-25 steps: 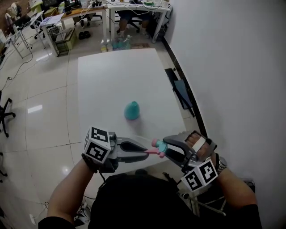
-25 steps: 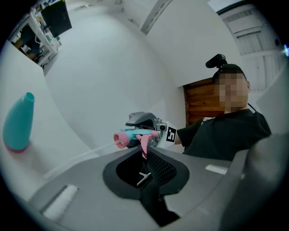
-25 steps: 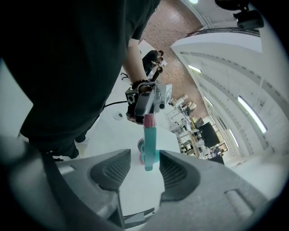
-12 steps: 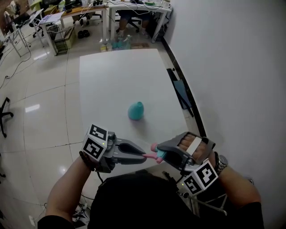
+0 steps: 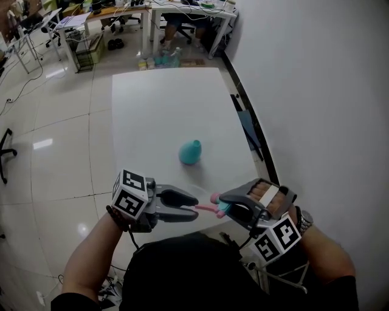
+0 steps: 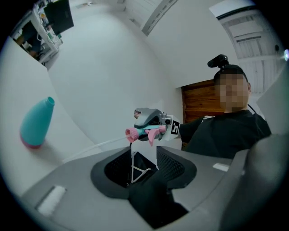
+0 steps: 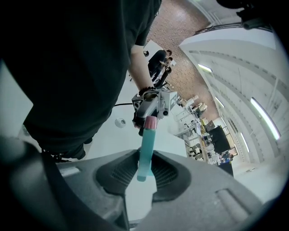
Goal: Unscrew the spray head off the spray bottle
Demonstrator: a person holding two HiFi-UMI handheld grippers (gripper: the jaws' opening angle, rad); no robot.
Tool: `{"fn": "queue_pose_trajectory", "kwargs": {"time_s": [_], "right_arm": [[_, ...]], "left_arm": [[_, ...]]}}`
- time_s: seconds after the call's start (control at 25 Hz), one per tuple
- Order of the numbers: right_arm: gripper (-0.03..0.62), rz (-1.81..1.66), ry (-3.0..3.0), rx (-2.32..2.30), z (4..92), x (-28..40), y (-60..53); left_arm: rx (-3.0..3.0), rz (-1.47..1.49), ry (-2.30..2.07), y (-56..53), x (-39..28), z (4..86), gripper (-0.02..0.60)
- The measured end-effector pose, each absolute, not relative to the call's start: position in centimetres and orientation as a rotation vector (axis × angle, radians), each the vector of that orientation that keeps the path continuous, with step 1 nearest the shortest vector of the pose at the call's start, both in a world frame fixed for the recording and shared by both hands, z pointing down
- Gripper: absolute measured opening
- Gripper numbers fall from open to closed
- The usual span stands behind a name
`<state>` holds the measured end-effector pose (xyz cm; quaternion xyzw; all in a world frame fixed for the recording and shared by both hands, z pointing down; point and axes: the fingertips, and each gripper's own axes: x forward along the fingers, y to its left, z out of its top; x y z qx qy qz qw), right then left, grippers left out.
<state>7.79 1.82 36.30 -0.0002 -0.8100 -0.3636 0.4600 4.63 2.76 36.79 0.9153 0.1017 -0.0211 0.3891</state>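
Observation:
The teal spray bottle (image 5: 190, 152) with a pink base stands headless on the white table (image 5: 158, 109); it also shows in the left gripper view (image 6: 35, 124). The pink-and-teal spray head (image 5: 217, 209) hangs in the air in front of the person's chest. My right gripper (image 5: 224, 205) is shut on its teal body (image 7: 145, 149), its jaws having just closed. My left gripper (image 5: 196, 206) faces it from the left, its jaws just opened and apart from the head (image 6: 144, 131). A thin pale tube runs down between the left jaws.
A white wall runs along the table's right side, with a dark flat object (image 5: 246, 124) on the floor in the gap. Desks and chairs (image 5: 176, 12) stand beyond the table's far end. The person's black-clad body lies just below both grippers.
The left jaws, shut on the head's pink end before, have spread and let it go. The right jaws have closed onto the head. Both grippers drifted slightly right.

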Motion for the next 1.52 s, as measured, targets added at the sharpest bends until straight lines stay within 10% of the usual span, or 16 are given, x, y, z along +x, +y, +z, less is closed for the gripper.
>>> {"fn": "queue_pose_trajectory", "kwargs": {"time_s": [1.52], "right_arm": [[0.081, -0.297, -2.144, 0.38, 31.8, 9.6, -9.0]], "left_arm": [[2.523, 0.735, -1.082, -12.1, 2.2, 51.3, 0.425]]}}
